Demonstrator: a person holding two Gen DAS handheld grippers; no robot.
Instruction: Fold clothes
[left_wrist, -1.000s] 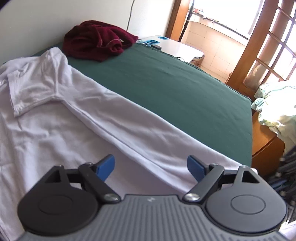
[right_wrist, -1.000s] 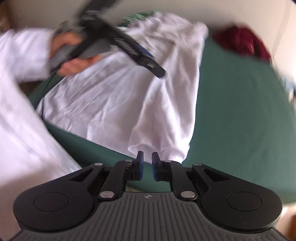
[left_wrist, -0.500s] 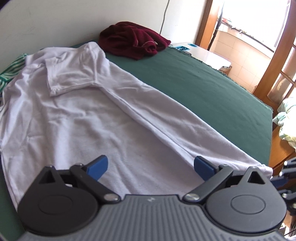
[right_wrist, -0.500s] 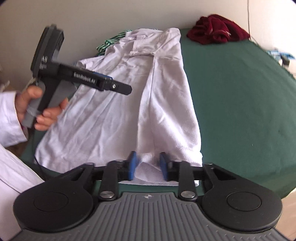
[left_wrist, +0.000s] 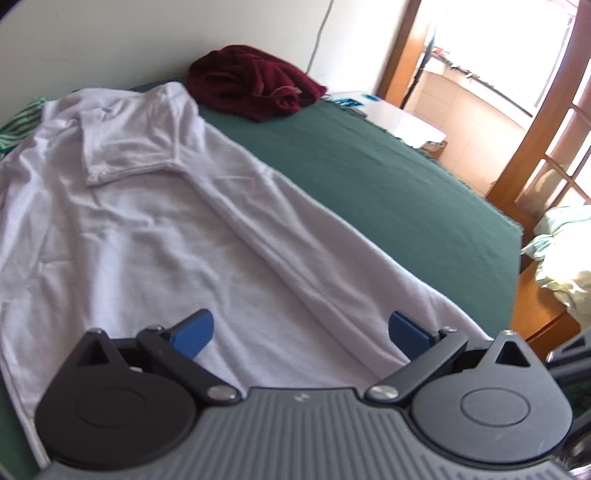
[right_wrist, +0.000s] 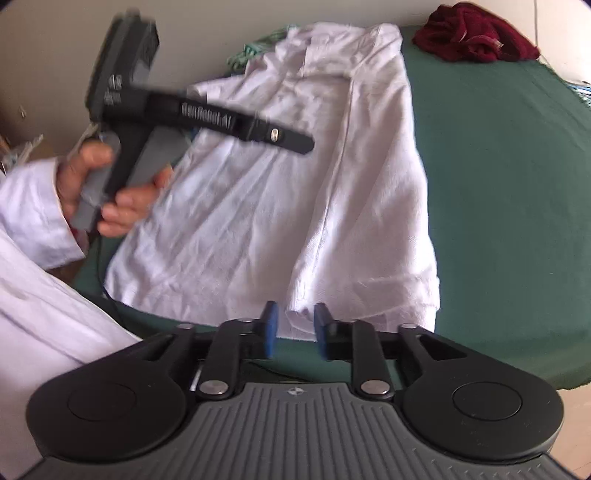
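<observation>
A white shirt lies flat on the green bed cover, its right side and sleeve folded inward. My left gripper hovers over the shirt's lower part, open wide with nothing between its fingers. In the right wrist view the shirt runs away from me, and a hand holds the left gripper above its left half. My right gripper sits at the near hem, open by a narrow gap. The hem's folded corner shows between the blue pads, and I cannot tell whether they touch it.
A maroon garment is heaped at the bed's far end by the wall. A green striped cloth peeks out at the far left. A wooden glazed door and pale bedding stand right of the bed. A white sleeve is at the left.
The left gripper has swung left and back, and its jaws have spread wider. The right gripper went from almost shut to a narrow gap and moved in to the shirt's near hem.
</observation>
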